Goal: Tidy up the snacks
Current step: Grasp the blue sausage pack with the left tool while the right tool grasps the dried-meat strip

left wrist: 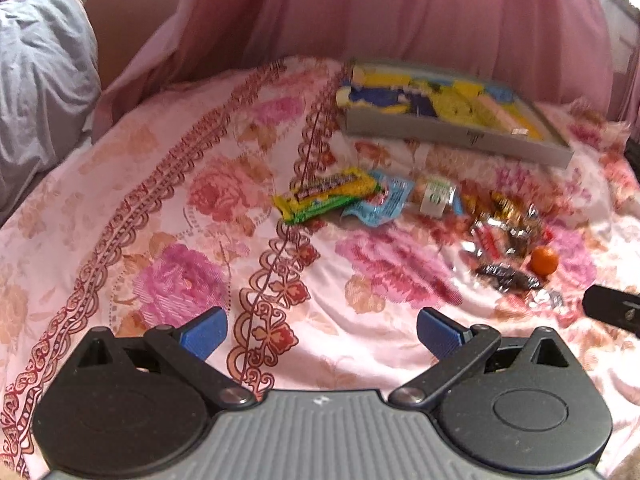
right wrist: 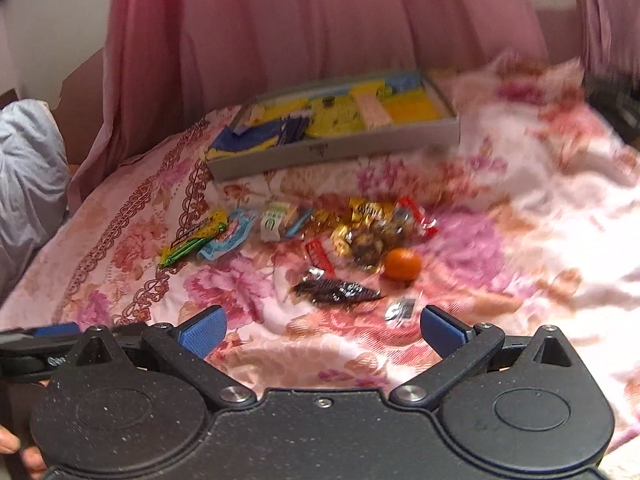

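Several wrapped snacks lie scattered on a floral bedsheet: a yellow-green bar, a light blue packet, a white-green packet, a pile of foil candies, a dark wrapper and an orange fruit. Behind them sits a grey tray with yellow and blue packets inside. My left gripper is open and empty, well short of the snacks. My right gripper is open and empty, just short of the dark wrapper.
A pink curtain hangs behind the bed. A grey pillow lies at the far left. A small silver candy sits close to the right gripper's right finger. The other gripper shows at the edge of each view, with fingers of a hand in the bottom left corner of the right wrist view.
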Tool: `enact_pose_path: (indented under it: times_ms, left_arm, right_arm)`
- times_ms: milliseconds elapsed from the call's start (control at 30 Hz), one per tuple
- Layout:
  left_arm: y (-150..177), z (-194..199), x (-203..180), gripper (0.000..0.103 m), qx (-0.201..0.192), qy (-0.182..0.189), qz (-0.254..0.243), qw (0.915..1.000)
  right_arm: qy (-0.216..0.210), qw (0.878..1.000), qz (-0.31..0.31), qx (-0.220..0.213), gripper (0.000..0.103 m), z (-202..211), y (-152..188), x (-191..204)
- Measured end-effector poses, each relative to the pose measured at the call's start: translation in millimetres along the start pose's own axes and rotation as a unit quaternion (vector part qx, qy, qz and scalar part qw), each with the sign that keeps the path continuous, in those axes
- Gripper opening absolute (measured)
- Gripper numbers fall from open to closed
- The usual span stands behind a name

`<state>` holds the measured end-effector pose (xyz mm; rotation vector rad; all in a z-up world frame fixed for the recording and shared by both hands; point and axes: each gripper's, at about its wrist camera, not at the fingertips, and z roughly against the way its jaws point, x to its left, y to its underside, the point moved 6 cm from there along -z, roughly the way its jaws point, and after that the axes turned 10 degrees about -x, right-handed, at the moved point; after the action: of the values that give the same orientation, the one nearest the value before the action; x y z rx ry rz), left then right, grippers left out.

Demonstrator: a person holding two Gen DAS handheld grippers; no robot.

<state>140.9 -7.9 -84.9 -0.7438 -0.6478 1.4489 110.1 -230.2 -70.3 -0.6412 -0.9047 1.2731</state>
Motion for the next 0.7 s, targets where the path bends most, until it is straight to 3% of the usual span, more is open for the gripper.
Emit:
enact_pose_path:
  times_ms: [133, 233, 367, 500, 700]
  left_arm:
    - [-4, -18, -2, 0.103, 0.021, 0.005, -0.012, 0.9997]
    - [-10, -34, -6, 0.103, 0.039, 0.039, -0.028, 0.9981]
    - [-15, -56, -13, 0.103, 0.059, 0.081, -0.040, 0.9942]
    - [-18, -69, -19, 0.103, 0.048, 0.099, -0.039, 0.9932]
    - [-14, -88, -25, 0.103, 0.062, 0.106, -0.034, 0.9918]
  right_arm:
    - [-0.022, 0.999, -0.028, 0.033, 0.102, -20, -3, -10]
    - [-0.049, 0.996, -0.030, 0.065, 0.102, -34, -5, -14]
    - [-0.084, 0.993, 0.012, 0.077, 0.102, -47, -8, -10]
    - [-0.120, 0.987, 0.059, 0.091, 0.102, -61, -8, -3]
    - [-0.114, 0.979, 0.114, 0.128, 0.102, -97, 0, -7]
